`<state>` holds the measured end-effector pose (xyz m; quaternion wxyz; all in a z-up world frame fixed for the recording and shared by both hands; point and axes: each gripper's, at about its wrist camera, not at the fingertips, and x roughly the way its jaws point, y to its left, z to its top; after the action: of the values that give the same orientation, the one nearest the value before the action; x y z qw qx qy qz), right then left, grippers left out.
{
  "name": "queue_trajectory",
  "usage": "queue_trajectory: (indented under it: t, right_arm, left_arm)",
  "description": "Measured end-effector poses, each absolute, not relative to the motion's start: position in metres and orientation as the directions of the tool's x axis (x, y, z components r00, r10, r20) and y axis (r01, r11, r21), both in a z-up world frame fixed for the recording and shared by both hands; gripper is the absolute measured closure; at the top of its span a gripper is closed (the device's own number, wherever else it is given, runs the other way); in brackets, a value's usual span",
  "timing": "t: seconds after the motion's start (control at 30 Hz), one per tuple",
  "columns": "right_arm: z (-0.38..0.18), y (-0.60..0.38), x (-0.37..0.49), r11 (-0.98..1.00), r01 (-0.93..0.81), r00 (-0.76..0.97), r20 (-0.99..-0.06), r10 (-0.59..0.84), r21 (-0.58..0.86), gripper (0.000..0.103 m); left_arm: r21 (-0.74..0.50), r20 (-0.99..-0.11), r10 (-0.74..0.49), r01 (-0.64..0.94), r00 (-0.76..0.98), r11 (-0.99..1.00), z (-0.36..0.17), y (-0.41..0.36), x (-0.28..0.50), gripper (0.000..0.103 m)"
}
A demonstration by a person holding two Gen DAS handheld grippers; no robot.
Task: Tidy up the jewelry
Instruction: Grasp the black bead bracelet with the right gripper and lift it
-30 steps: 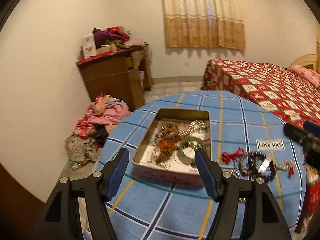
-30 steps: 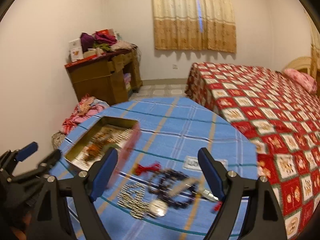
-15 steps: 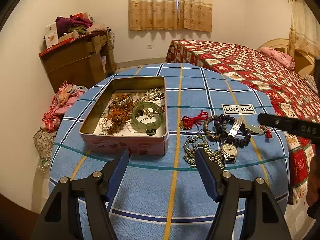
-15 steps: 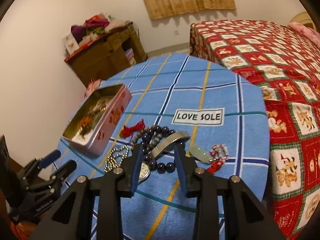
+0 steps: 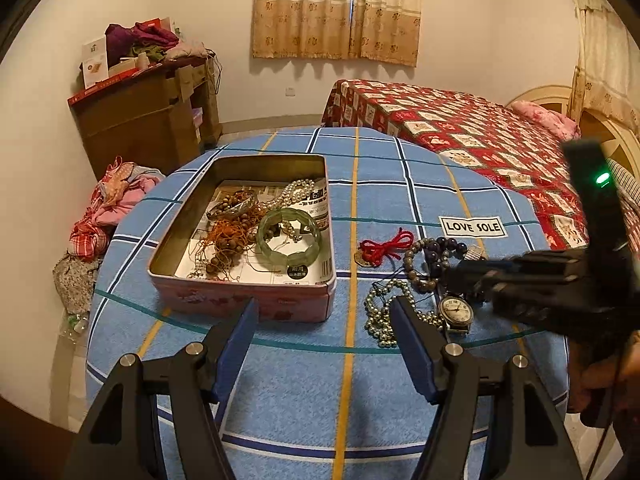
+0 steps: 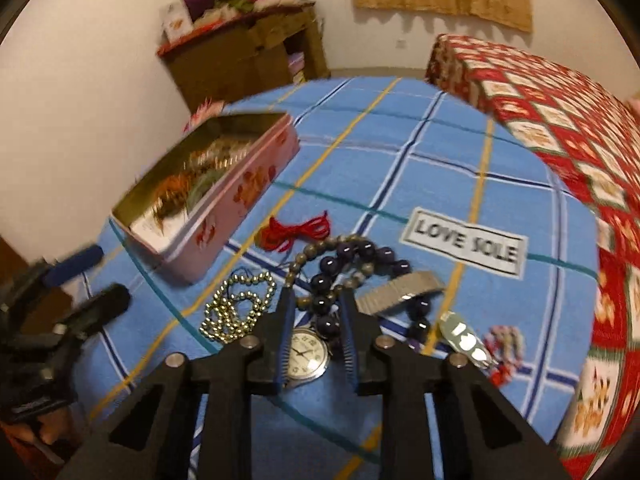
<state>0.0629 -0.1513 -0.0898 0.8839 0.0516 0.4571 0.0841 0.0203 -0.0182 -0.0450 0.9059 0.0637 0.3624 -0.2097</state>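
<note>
An open pink tin point(image 5: 240, 304) point(image 6: 240, 192) on the round blue checked table holds a green bracelet point(image 5: 289, 236), pearls and brown beads. Right of it lies loose jewelry: a red cord point(image 6: 294, 230), a silver bead chain point(image 6: 236, 308), a dark bead bracelet point(image 6: 348, 252) and a watch point(image 6: 306, 354). My right gripper point(image 6: 316, 304) point(image 5: 456, 276) hangs low over this pile. Its jaws are closing, with dark beads and the watch face in the gap, and the pads are clear of them. My left gripper point(image 5: 324, 308) point(image 6: 90, 282) stands open and holds nothing, just before the tin's near wall.
A metal watch band point(image 6: 400, 292), a silver clip point(image 6: 464, 338) and a small red charm lie right of the beads. A "LOVE SOLE" label point(image 6: 466, 242) is sewn on the cloth. A red quilted bed point(image 5: 460, 128) stands behind, with a brown cabinet point(image 5: 148, 124) and a clothes pile at the left.
My right gripper dropped toward the jewelry pile and its jaws narrowed from wide apart to a small gap. My left gripper tipped downward and stayed open.
</note>
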Motion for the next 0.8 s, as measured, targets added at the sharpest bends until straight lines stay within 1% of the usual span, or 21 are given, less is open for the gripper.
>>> queue_trajectory:
  t: [0.1, 0.17, 0.2, 0.27, 0.3, 0.33, 0.37, 0.4, 0.5, 0.67, 0.7, 0.8]
  right_arm:
    - [-0.099, -0.149, 0.069, 0.987, -0.108, 0.544, -0.824, 0.157, 0.116, 0.079]
    - [-0.099, -0.153, 0.070, 0.986, -0.112, 0.542, -0.824, 0.164, 0.123, 0.083]
    - [-0.099, -0.156, 0.072, 0.986, -0.115, 0.534, -0.829, 0.166, 0.123, 0.086]
    - [-0.097, -0.161, 0.076, 0.980, -0.118, 0.513, -0.835, 0.197, 0.158, 0.087]
    - [-0.097, -0.168, 0.076, 0.971, -0.108, 0.500, -0.832, 0.239, 0.214, 0.087]
    - [-0.095, -0.183, 0.075, 0.944, -0.085, 0.491, -0.811, 0.318, 0.319, 0.087]
    - [-0.092, -0.190, 0.074, 0.925, -0.069, 0.495, -0.792, 0.357, 0.374, 0.087]
    - [-0.087, -0.204, 0.071, 0.887, -0.049, 0.511, -0.752, 0.417, 0.459, 0.087]
    - [-0.073, -0.231, 0.060, 0.783, -0.035, 0.548, -0.643, 0.535, 0.621, 0.087]
    - [-0.055, -0.264, 0.046, 0.644, -0.039, 0.606, -0.495, 0.623, 0.764, 0.087]
    - [-0.053, -0.270, 0.043, 0.596, -0.046, 0.614, -0.448, 0.650, 0.802, 0.087]
    - [-0.051, -0.276, 0.041, 0.517, -0.062, 0.625, -0.371, 0.687, 0.854, 0.087]
  left_arm:
    - [-0.039, -0.682, -0.340, 0.432, 0.647, 0.901, -0.044, -0.016, 0.022, 0.035]
    - [-0.034, -0.680, -0.341, 0.437, 0.648, 0.899, -0.043, -0.016, 0.023, 0.035]
    - [-0.030, -0.680, -0.340, 0.440, 0.649, 0.898, -0.042, -0.017, 0.024, 0.035]
    - [-0.021, -0.677, -0.339, 0.444, 0.653, 0.896, -0.040, -0.020, 0.026, 0.035]
    - [-0.020, -0.674, -0.341, 0.446, 0.655, 0.895, -0.039, -0.020, 0.027, 0.035]
    - [-0.021, -0.672, -0.345, 0.448, 0.655, 0.894, -0.037, -0.021, 0.028, 0.035]
    - [-0.027, -0.669, -0.353, 0.453, 0.655, 0.891, -0.036, -0.021, 0.029, 0.035]
    - [-0.032, -0.665, -0.361, 0.458, 0.653, 0.888, -0.035, -0.022, 0.029, 0.035]
    - [-0.042, -0.664, -0.380, 0.475, 0.644, 0.879, -0.034, -0.029, 0.033, 0.035]
    - [-0.049, -0.669, -0.416, 0.522, 0.616, 0.852, -0.034, -0.050, 0.038, 0.035]
    - [-0.048, -0.669, -0.420, 0.529, 0.613, 0.848, -0.035, -0.054, 0.038, 0.035]
    - [-0.044, -0.675, -0.436, 0.557, 0.595, 0.829, -0.036, -0.068, 0.039, 0.035]
